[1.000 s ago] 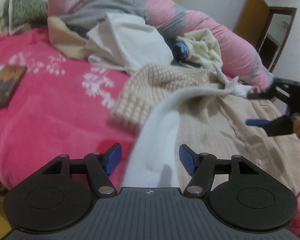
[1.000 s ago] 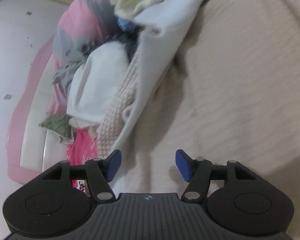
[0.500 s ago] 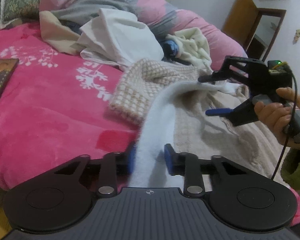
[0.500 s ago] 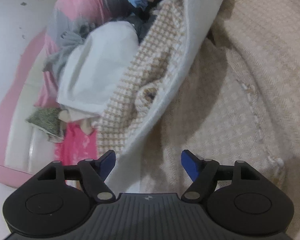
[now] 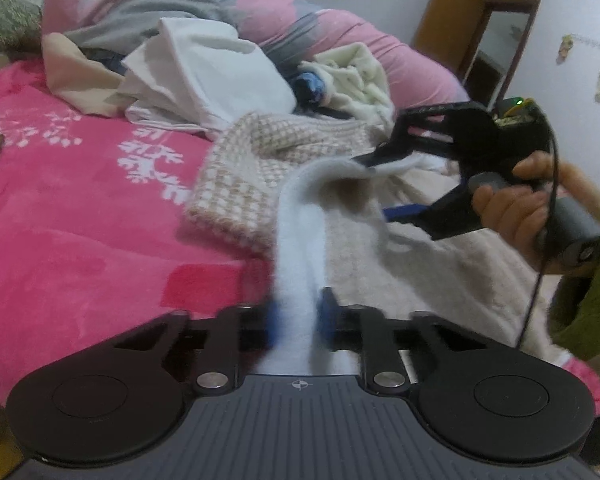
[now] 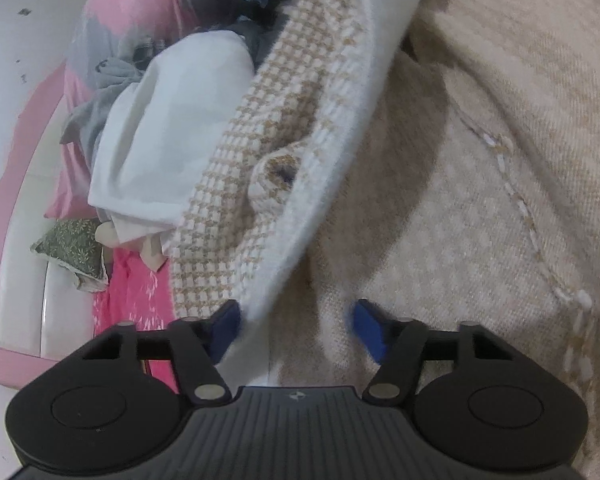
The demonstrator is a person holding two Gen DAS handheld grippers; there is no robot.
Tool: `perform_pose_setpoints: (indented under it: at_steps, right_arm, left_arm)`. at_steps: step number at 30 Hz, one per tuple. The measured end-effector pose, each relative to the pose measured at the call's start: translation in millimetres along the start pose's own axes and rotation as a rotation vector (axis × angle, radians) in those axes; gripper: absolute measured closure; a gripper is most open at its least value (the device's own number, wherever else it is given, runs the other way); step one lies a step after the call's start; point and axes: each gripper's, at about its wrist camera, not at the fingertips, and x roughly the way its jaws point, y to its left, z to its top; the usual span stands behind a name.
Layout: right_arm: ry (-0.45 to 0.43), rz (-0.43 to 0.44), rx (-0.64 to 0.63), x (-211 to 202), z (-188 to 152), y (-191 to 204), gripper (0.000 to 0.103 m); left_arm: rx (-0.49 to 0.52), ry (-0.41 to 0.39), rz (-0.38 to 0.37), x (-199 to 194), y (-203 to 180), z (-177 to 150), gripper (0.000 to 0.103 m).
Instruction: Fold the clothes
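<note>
A long white garment (image 5: 300, 220) runs from my left gripper (image 5: 298, 320) up to the right gripper (image 5: 380, 186). The left gripper is shut on the garment's near end. In the right wrist view the same white garment (image 6: 340, 120) passes between the fingers of my right gripper (image 6: 298, 320), close to the left pad, and the jaws stand wide apart. It lies over a beige-and-white checked knit (image 5: 236, 184) and a beige woven garment (image 6: 480, 160). A hand (image 5: 512, 208) holds the right gripper.
The bed has a bright pink cover (image 5: 80, 200). Behind lie a white folded cloth (image 5: 204, 76), a cream fleece (image 5: 356, 76) and a pink-grey duvet (image 5: 300, 20). A green cushion (image 6: 72, 248) sits by the headboard. A brown door (image 5: 440, 28) stands at the back right.
My left gripper has shut on the white garment's end. The right gripper has moved in along the garment toward the left one, staying open, with the cloth now between its fingers.
</note>
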Motion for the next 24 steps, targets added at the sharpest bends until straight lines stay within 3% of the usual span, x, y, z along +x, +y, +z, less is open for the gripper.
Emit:
perform_pose_setpoints:
  at_steps: [5, 10, 12, 16, 20, 22, 23, 24]
  right_arm:
    - [-0.031, -0.031, -0.079, -8.0, -5.0, 7.8, 0.055]
    - [-0.046, -0.039, -0.096, -16.4, -6.6, 6.8, 0.057]
    - [-0.049, -0.026, -0.058, -20.8, -6.5, 3.5, 0.056]
    - [-0.052, 0.011, 0.007, -28.6, -1.6, -9.3, 0.039]
    - [-0.049, 0.067, 0.058, -26.4, 5.1, -21.8, 0.039]
    - [-0.042, 0.084, 0.061, -21.8, 7.5, -26.5, 0.045]
    - [-0.04, 0.083, 0.051, -19.5, 8.1, -28.3, 0.062]
    - [-0.049, 0.074, 0.027, -21.4, 9.8, -28.2, 0.071]
  left_arm:
    - [0.035, -0.044, -0.027, -7.3, -13.3, -1.0, 0.093]
    - [-0.02, -0.027, -0.019, -7.9, -22.0, -3.6, 0.094]
    - [-0.018, -0.031, -0.028, -10.7, -25.6, -3.2, 0.094]
    - [0.003, -0.038, -0.049, -15.9, -36.0, -2.6, 0.095]
    - [0.02, -0.039, -0.099, -19.4, -49.1, -1.2, 0.095]
    - [0.031, -0.035, -0.131, -18.7, -59.3, -0.1, 0.095]
    - [0.036, -0.033, -0.147, -18.4, -64.5, 0.5, 0.095]
    - [0.041, -0.03, -0.163, -18.0, -69.6, 1.0, 0.095]
